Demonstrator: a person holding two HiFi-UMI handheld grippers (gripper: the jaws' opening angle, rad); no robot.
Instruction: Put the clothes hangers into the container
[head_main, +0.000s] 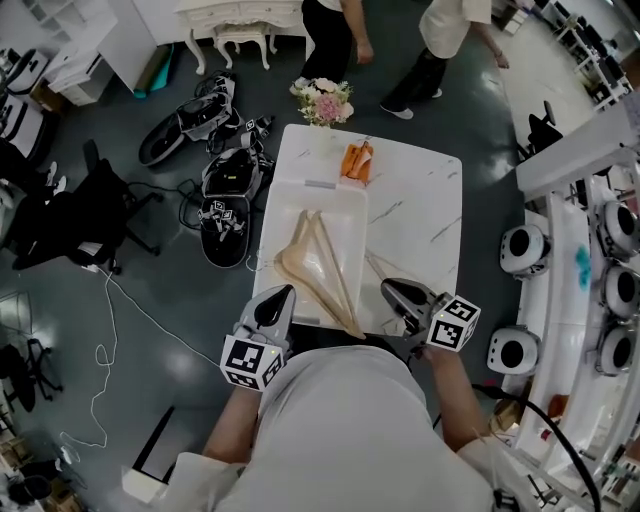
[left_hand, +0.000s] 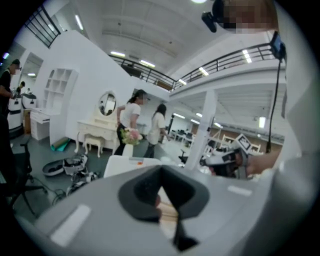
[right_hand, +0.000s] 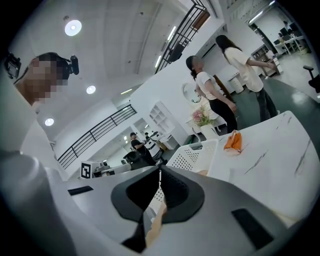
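Wooden hangers (head_main: 318, 262) lie stacked in the white container (head_main: 300, 190) on the left half of the marble table (head_main: 420, 210). My left gripper (head_main: 283, 293) hovers at the container's near left corner, jaws closed together; in the left gripper view (left_hand: 161, 175) wood (left_hand: 167, 212) shows through the gap below them. My right gripper (head_main: 388, 287) sits at the table's near edge, right of the container, shut on a thin wooden hanger (head_main: 380, 268). A tan strip of that hanger (right_hand: 155, 220) lies in the seam of its jaws (right_hand: 160, 172). The perforated container (right_hand: 192, 152) stands ahead to its left.
An orange item (head_main: 357, 160) lies at the table's far edge, with a bouquet (head_main: 322, 100) just beyond. Two people stand past the table. Robot parts and cables (head_main: 215, 170) litter the floor to the left, and white equipment (head_main: 590, 260) lines the right side.
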